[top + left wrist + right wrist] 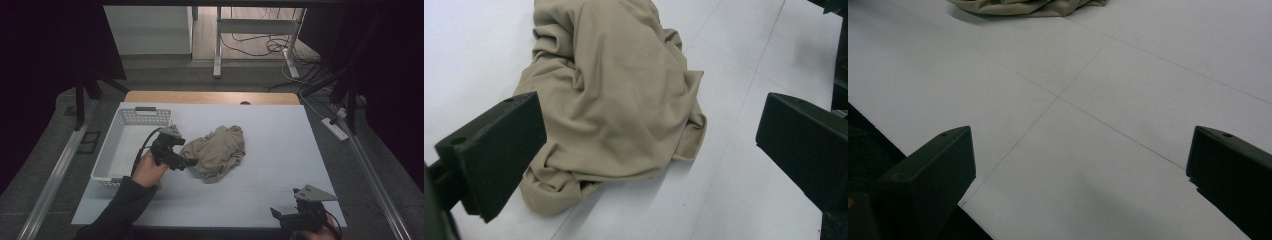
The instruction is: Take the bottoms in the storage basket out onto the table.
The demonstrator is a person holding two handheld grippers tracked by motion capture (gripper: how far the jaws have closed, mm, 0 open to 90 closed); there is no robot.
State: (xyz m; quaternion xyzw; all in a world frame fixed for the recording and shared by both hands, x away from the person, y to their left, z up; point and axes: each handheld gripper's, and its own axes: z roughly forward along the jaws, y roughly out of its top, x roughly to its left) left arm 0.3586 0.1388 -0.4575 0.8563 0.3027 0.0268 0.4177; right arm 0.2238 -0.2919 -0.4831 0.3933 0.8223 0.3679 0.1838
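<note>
Both grippers gape: left gripper [187,162] at the crumpled beige cloth [217,151], seemingly not touching; right gripper [280,216] well apart.

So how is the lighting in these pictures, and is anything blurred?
High view: dim, dark edges, the beige cloth and white table readable. Left gripper view: evenly lit, cloth folds sharp, soft shadow under the cloth; the near fingers slightly soft. Right gripper view: grey, flat light, no glare.

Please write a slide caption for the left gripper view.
Open left gripper approaching a crumpled beige cloth on white table.
</note>
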